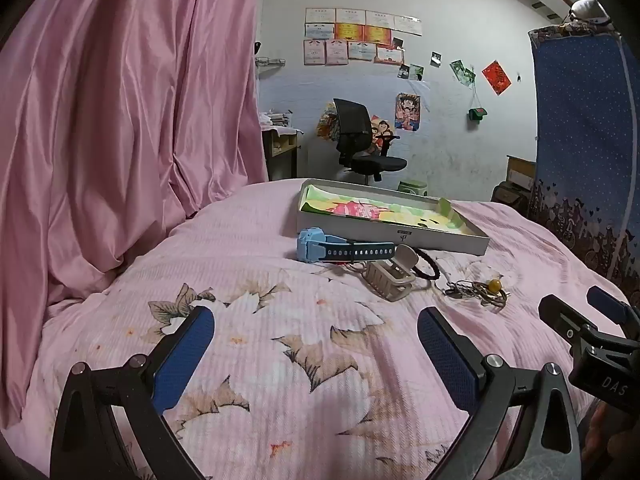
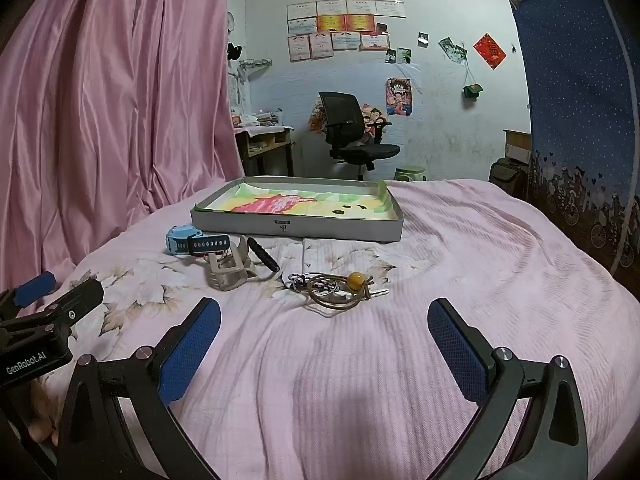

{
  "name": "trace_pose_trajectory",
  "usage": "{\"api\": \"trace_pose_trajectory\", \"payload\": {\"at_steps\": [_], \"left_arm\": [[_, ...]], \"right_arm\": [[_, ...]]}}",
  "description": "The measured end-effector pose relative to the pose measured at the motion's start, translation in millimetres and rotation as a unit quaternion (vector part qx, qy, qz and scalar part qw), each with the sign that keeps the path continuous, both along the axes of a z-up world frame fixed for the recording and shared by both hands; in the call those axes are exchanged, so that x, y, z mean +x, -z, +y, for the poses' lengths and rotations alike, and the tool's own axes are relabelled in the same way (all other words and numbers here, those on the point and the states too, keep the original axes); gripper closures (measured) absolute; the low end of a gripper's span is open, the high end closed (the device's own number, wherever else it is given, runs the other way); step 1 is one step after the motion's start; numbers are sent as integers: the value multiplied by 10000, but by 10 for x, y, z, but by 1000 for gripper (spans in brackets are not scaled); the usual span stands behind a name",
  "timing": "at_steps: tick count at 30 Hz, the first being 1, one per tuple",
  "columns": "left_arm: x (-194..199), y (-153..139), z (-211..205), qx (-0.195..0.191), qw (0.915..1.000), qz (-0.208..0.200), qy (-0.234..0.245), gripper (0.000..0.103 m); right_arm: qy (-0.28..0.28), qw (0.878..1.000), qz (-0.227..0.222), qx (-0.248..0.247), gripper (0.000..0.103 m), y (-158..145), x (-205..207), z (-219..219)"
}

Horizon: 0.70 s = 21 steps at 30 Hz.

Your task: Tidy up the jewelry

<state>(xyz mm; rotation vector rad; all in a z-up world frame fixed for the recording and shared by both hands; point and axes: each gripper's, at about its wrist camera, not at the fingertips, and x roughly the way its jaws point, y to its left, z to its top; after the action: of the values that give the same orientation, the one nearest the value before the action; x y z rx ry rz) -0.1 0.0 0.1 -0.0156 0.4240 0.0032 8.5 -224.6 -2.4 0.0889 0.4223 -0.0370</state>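
Left gripper and right gripper: side by side, tipped down a little over the pink flowery bed cover, jaws wide, nothing held. Near the flat grey cardboard box: blue plastic watch, beige hair claw, brown cord with amber bead. Under the claw, something red, too hidden to tell.

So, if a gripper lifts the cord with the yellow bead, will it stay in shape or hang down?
The cord lies in loose tangled loops on the bedspread, so it will probably sag and trail. The round bead may swing or slide along it. It looks thin and light, so it could slip from wide pads.
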Motion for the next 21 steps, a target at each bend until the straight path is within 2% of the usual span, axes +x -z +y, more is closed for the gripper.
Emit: {"api": "trace_pose_trajectory", "payload": {"at_steps": [21], "left_arm": [[1,1,-1,12,10000,1,-6,1]], "right_arm": [[-2,10000,-21,34,1,-5,-4,-3]]}}
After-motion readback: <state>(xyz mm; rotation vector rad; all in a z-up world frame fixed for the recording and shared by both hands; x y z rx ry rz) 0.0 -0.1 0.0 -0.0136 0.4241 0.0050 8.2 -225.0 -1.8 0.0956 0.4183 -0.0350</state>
